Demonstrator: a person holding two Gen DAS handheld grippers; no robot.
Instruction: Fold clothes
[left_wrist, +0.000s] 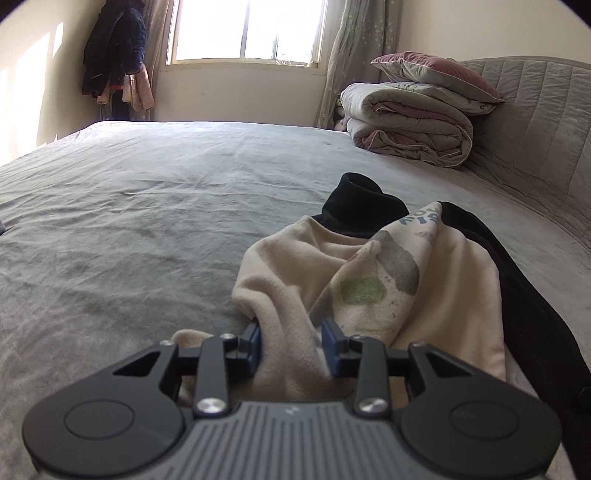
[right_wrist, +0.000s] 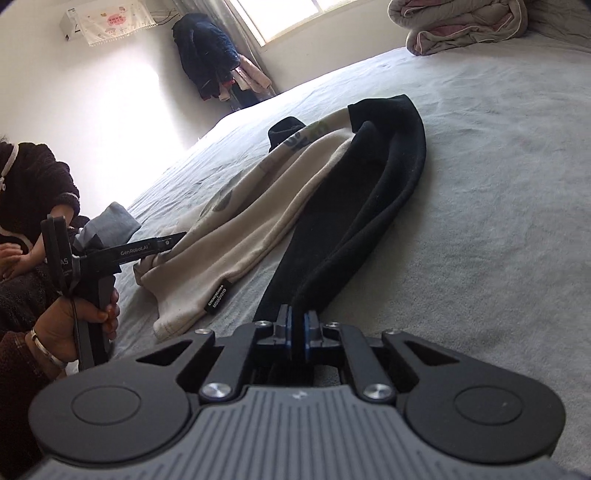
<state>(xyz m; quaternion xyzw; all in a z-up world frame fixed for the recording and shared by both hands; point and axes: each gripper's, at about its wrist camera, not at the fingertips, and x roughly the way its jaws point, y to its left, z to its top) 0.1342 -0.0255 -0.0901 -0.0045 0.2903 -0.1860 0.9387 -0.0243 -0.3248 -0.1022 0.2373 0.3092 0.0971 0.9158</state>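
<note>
A cream sweatshirt (left_wrist: 369, 273) with black sleeves and a printed front lies bunched on the grey bed. My left gripper (left_wrist: 291, 345) has its blue pads on either side of a thick fold of the cream hem, gripping it. In the right wrist view the same garment (right_wrist: 266, 206) stretches away, and its black sleeve (right_wrist: 362, 206) runs toward me. My right gripper (right_wrist: 297, 330) is shut on the black sleeve's end. The left gripper (right_wrist: 166, 243) also shows there, held at the cream hem.
The grey bedsheet (left_wrist: 147, 221) spreads wide to the left and ahead. Folded quilts and a pillow (left_wrist: 417, 114) are stacked by the padded headboard (left_wrist: 535, 122). Clothes hang in the corner (left_wrist: 114, 55) beside the window. The person's arm (right_wrist: 37, 332) is at the left.
</note>
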